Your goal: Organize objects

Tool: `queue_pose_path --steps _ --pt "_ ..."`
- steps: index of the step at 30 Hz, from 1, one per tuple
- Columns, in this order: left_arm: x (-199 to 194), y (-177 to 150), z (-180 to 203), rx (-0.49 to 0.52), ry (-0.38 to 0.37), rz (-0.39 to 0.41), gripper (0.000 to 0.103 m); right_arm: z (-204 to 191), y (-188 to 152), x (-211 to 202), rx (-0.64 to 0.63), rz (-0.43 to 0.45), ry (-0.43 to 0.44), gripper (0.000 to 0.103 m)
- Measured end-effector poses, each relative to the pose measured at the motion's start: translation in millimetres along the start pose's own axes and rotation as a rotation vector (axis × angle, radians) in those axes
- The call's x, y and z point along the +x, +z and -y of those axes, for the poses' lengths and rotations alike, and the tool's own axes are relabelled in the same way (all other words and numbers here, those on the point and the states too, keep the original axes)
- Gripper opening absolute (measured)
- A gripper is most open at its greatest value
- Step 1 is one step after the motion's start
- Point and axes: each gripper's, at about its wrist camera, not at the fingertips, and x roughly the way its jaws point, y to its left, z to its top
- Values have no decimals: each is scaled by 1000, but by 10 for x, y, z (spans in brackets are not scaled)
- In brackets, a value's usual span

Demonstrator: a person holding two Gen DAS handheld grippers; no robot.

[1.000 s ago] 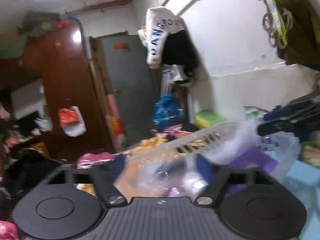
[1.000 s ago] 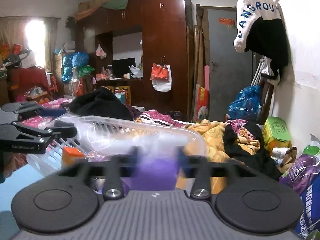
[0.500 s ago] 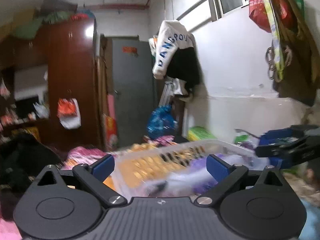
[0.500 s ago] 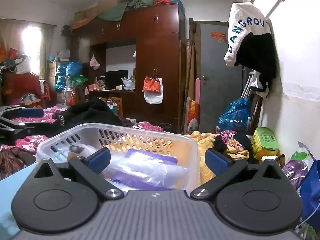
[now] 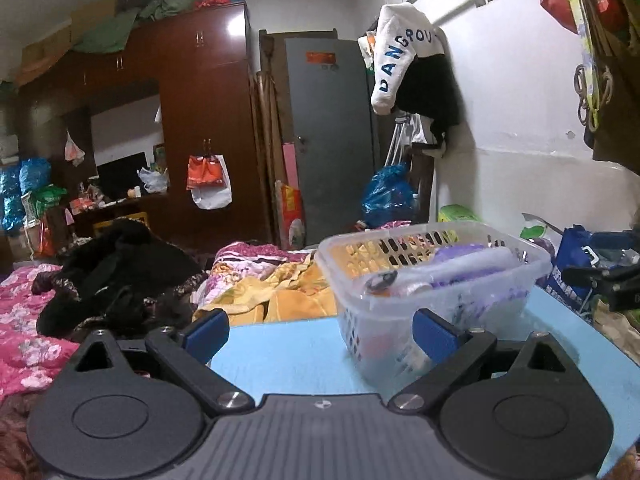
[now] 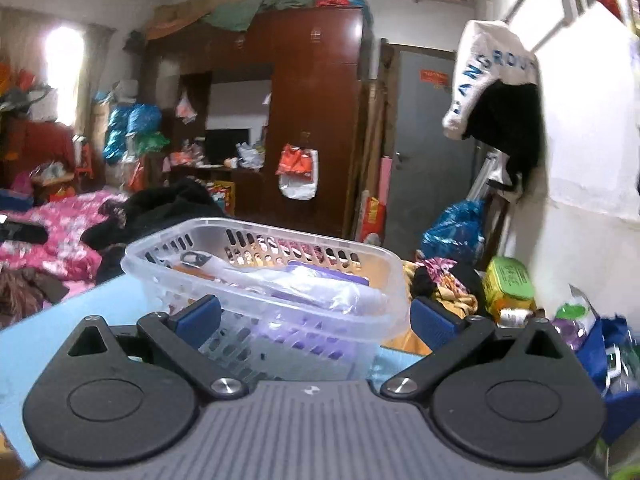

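A clear plastic basket [image 5: 480, 308] stands on a light blue table [image 5: 288, 356]. It holds a purple packet in clear plastic wrap [image 5: 468, 264] and other small items. My left gripper [image 5: 320, 330] is open and empty, in front of and left of the basket. In the right wrist view the basket [image 6: 384, 280] sits straight ahead with the wrapped purple packet [image 6: 320, 284] inside. My right gripper [image 6: 314, 318] is open and empty, its fingers either side of the basket's near wall. The right gripper also shows at the right edge of the left wrist view [image 5: 604, 276].
A bed with pink floral bedding [image 5: 24, 320], black clothes [image 5: 116, 276] and a yellow blanket [image 5: 288, 292] lies behind the table. A dark wooden wardrobe [image 5: 208, 120] and grey door [image 5: 332, 132] stand at the back. Bags [image 6: 580, 320] crowd the right wall.
Both grippers opened and let go of the wrapped purple packet, which now lies in the basket. Both have pulled back, and the basket now stands on the blue table.
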Motion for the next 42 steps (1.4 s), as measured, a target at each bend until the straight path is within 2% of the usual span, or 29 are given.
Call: queue_pose_path --steps 3,7,10,12,17,23,27,30,32,35,42 --pt "-89 -116 43 -14 -31 -4 99 -46 -38 -206 33 28 -24 103" --pt "-237 -291 176 -27 -135 25 100 -28 -59 -467 110 -8 68 103" --pt "-289 -328 320 -35 -161 56 100 -48 -130 -566 176 7 83 103" --pt "-324 -336 409 -42 -159 73 100 -80 -158 -581 200 8 101 103" --pt "-485 -426 601 -41 -144 122 100 -246 -311 -651 163 2 40 103" --pt "-461 -466 819 -8 -141 96 100 -173 -455 -736 198 -15 40 103" --pt "-423 -495 872 2 -107 87 100 -26 -451 -701 236 -24 59 103" --pt "-387 -509 871 -13 -125 81 100 -20 -490 -690 235 -30 33 103" --pt "-368 -510 870 -20 -135 73 100 -26 -507 -701 237 -35 51 103" --pt "-358 -523 894 -9 -117 70 100 -102 -512 -736 214 -26 64 103" --pt "-354 -540 927 -17 -104 58 100 -196 -539 -790 171 -24 34 103"
